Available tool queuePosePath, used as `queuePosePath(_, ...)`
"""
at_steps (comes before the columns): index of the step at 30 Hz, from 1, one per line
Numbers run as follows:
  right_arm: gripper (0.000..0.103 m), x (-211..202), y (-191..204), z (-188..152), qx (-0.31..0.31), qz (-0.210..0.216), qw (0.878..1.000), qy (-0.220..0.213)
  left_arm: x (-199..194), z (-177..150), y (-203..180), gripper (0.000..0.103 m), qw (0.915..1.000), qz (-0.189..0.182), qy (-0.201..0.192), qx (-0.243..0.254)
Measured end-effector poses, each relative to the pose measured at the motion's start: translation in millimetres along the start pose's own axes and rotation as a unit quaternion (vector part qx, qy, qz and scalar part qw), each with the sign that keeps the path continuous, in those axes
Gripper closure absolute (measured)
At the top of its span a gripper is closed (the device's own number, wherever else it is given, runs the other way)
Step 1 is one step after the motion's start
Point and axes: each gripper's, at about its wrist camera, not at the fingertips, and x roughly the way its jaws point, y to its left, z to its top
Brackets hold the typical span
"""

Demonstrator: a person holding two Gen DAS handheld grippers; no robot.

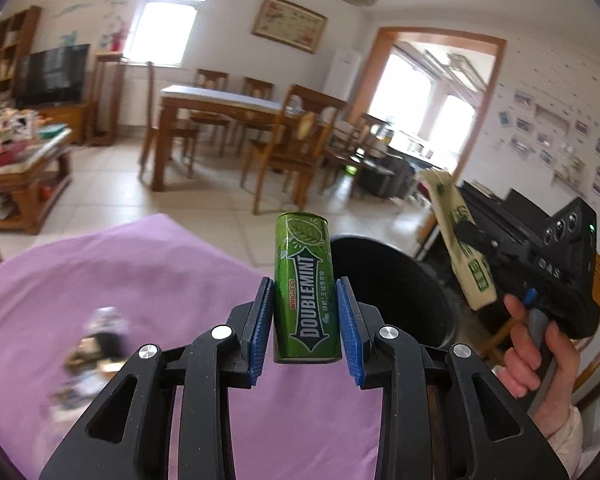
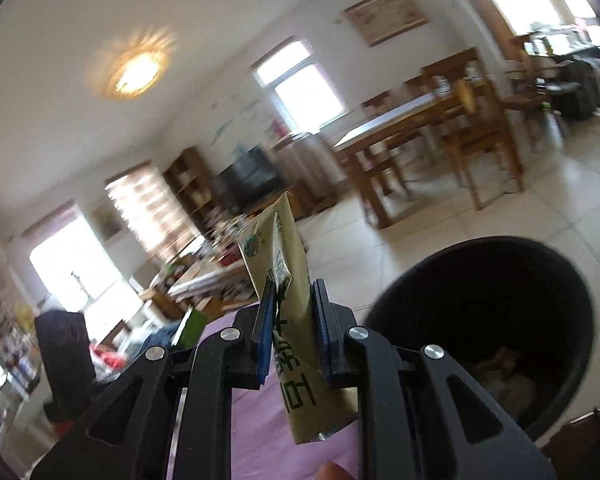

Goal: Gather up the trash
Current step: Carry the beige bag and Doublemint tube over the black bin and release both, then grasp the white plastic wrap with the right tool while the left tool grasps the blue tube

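Purple cloth (image 1: 140,280) covers the surface, blurred wrappers (image 1: 96,344) lying on it. Black round bin (image 2: 480,320) sits at its far edge. Left gripper (image 1: 306,320) clamps a glossy green Doublemint tin (image 1: 306,288) upright near the bin. Right gripper (image 2: 292,328) pinches a crinkled beige packet (image 2: 296,320) just beside the bin's rim.
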Motion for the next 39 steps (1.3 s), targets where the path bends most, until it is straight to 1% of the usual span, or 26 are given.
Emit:
queuePosePath(3, 0.084, -4, -30, 6, 0.027, -0.021, 0.999, -0.010, 36, 1, -22, 0.071, 0.9996, -0.022, 0.017, 0.006)
queuePosePath(7, 0.084, -4, -60, 4, 0.053, -0.038, 0.998, -0.018, 84, 3, -49, 0.071, 0.9982, -0.048, 0.035, 0.009)
queuePosePath(9, 0.084, 0, -76, 4, 0.067, -0.047, 0.996, -0.019, 106, 3, -57, 0.071, 0.9976, -0.052, 0.045, 0.010)
queuePosePath(11, 0.084, -6, -88, 2, 0.080, -0.051, 0.995, -0.018, 127, 2, -66, 0.071, 0.9969, -0.057, 0.053, 0.011)
queuePosePath(14, 0.084, -4, -99, 1, 0.088, -0.056, 0.994, -0.017, 153, 1, -81, 0.071, 0.9961, -0.059, 0.063, 0.016)
queuePosePath(17, 0.084, -7, -108, -2, 0.097, -0.059, 0.993, -0.011, 171, -3, -86, 0.071, 0.9955, -0.058, 0.072, 0.021)
queuePosePath(20, 0.083, -8, -113, -7, 0.104, -0.060, 0.993, -0.002, 180, -7, -87, 0.071, 0.9951, -0.056, 0.078, 0.020)
queuePosePath(23, 0.079, -5, -116, -9, 0.110, -0.058, 0.992, 0.009, 182, -13, -95, 0.071, 0.9948, -0.050, 0.085, 0.027)
queuePosePath(24, 0.077, -5, -114, -6, 0.113, -0.059, 0.992, 0.015, 180, -14, -93, 0.071, 0.9947, -0.047, 0.087, 0.029)
queuePosePath(25, 0.064, -4, -114, -7, 0.115, -0.060, 0.991, 0.020, 178, -12, -91, 0.071, 0.9947, -0.044, 0.088, 0.031)
queuePosePath(26, 0.035, -4, -113, -7, 0.116, -0.061, 0.991, 0.019, 177, -13, -91, 0.068, 0.9944, -0.041, 0.092, 0.031)
queuePosePath(27, 0.024, -7, -113, -7, 0.120, -0.060, 0.991, 0.015, 169, -14, -91, 0.057, 0.9944, -0.038, 0.094, 0.031)
queuePosePath(28, 0.020, -9, -111, -7, 0.122, -0.059, 0.991, 0.009, 162, -15, -90, 0.048, 0.9947, -0.029, 0.094, 0.032)
queuePosePath(29, 0.020, -10, -108, -7, 0.119, -0.056, 0.991, 0.006, 155, -16, -89, 0.034, 0.9952, -0.020, 0.090, 0.034)
queuePosePath(30, 0.020, -11, -103, -6, 0.109, -0.058, 0.992, 0.008, 144, -18, -86, 0.029, 0.9958, -0.011, 0.084, 0.036)
queuePosePath(33, 0.020, -12, -87, -5, 0.081, -0.060, 0.995, 0.007, 108, -28, -74, 0.029, 0.9965, 0.010, 0.072, 0.042)
queuePosePath(34, 0.020, -9, -84, -5, 0.072, -0.061, 0.995, 0.010, 94, -33, -66, 0.028, 0.9967, 0.019, 0.067, 0.040)
queuePosePath(35, 0.020, -6, -79, -5, 0.062, -0.063, 0.996, 0.014, 78, -37, -56, 0.026, 0.9970, 0.028, 0.063, 0.036)
queuePosePath(37, 0.020, 2, -62, -9, 0.030, -0.069, 0.997, 0.028, 52, -45, -35, 0.026, 0.9969, 0.045, 0.060, 0.025)
queuePosePath(39, 0.020, 13, -43, -18, 0.002, -0.062, 0.997, 0.048, 17, -54, -3, 0.026, 0.9949, 0.085, 0.053, 0.010)
